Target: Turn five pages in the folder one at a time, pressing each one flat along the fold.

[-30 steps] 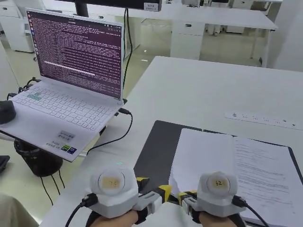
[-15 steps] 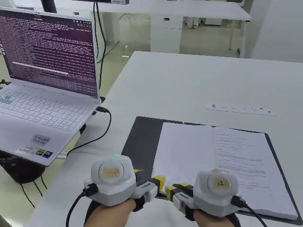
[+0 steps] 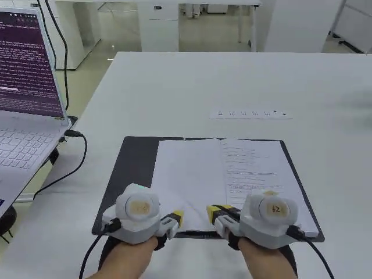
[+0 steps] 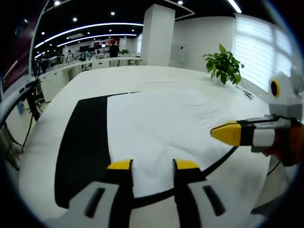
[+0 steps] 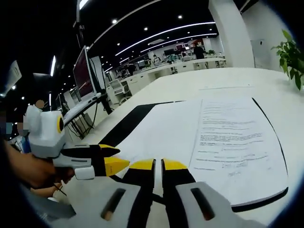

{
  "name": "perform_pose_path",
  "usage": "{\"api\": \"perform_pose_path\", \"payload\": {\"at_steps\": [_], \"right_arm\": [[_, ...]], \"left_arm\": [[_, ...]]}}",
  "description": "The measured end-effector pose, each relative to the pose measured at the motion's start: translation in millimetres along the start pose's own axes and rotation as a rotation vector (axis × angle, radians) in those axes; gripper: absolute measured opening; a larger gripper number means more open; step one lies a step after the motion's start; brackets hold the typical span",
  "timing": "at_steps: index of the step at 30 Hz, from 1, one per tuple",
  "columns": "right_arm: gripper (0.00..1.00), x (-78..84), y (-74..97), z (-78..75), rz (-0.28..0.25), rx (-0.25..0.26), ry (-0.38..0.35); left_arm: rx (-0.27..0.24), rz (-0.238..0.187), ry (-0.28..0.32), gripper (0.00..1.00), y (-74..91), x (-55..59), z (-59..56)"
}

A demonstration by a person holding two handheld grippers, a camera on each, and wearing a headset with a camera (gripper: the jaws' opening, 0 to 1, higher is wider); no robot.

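Folder (image 3: 132, 168) is lying open and square on the white table (image 3: 192, 81), blank page (image 3: 186, 174) on its left, printed page (image 3: 253, 168) on its right; both tools are sitting at its near edge.

Left hand-held gripper (image 4: 153, 165) is standing with its jaws apart over the bottom edge of the blank page, nothing between them; right hand-held gripper (image 5: 157, 165) is showing jaws drawn almost together, gripping nothing.

Risks as I am judging them: the sheets are lying tight on one another, so a pinch at the printed page's corner may be taking two at once; a hard tip dragging along the fold (image 3: 221, 168) may be creasing or tearing the paper; the cover may be sliding on the smooth table if nothing is pinning it.

Against the earlier frames: the view is swinging right, so the laptop (image 3: 23, 87) is slipping to the edge, which is camera movement, not the things; the blank page, looking slightly lifted a second ago, is now lying flat; both tools are keeping their station.
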State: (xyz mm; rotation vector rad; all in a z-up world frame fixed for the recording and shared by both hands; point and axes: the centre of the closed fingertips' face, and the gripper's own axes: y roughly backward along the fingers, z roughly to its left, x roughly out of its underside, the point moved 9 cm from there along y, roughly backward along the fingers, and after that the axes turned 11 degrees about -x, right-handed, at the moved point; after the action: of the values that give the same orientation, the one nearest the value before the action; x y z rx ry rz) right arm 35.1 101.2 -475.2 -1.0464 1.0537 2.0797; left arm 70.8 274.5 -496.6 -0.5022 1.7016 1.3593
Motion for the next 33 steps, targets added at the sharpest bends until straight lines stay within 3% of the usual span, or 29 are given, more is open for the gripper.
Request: {"api": "perform_pose_path", "payload": {"at_steps": [2, 4, 12, 21, 24, 33], "right_arm": [[0.03, -1.1, 0.9, -5.8, -0.006, 0.008, -0.002], [0.02, -2.5, 0.6, -12.7, -0.006, 0.015, -0.003], [0.0, -11.1, -9.7, -35.2, -0.021, 0.031, -0.01], [0.0, -23.1, -31.5, -56.1, -0.052, 0.022, -0.053], [0.0, -29.0, -40.1, -61.8, -0.089, 0.006, -0.049], [0.0, -34.9, -65.4, -78.7, -0.075, 0.012, -0.066]], "left_arm": [[-0.027, -0.004, -0.032, 0.3, -0.8, 5.4, 0.8], [-0.033, -0.003, -0.023, 0.29, -1.0, 8.8, 1.1], [-0.057, -0.057, -0.065, 0.29, 0.9, 15.7, -0.7], [-0.064, -0.087, -0.043, 0.28, 0.1, 17.2, -0.2], [-0.064, -0.091, -0.042, 0.28, 0.1, 17.4, -0.1], [-0.063, -0.11, -0.034, 0.29, -0.4, 19.1, 0.2]]}}
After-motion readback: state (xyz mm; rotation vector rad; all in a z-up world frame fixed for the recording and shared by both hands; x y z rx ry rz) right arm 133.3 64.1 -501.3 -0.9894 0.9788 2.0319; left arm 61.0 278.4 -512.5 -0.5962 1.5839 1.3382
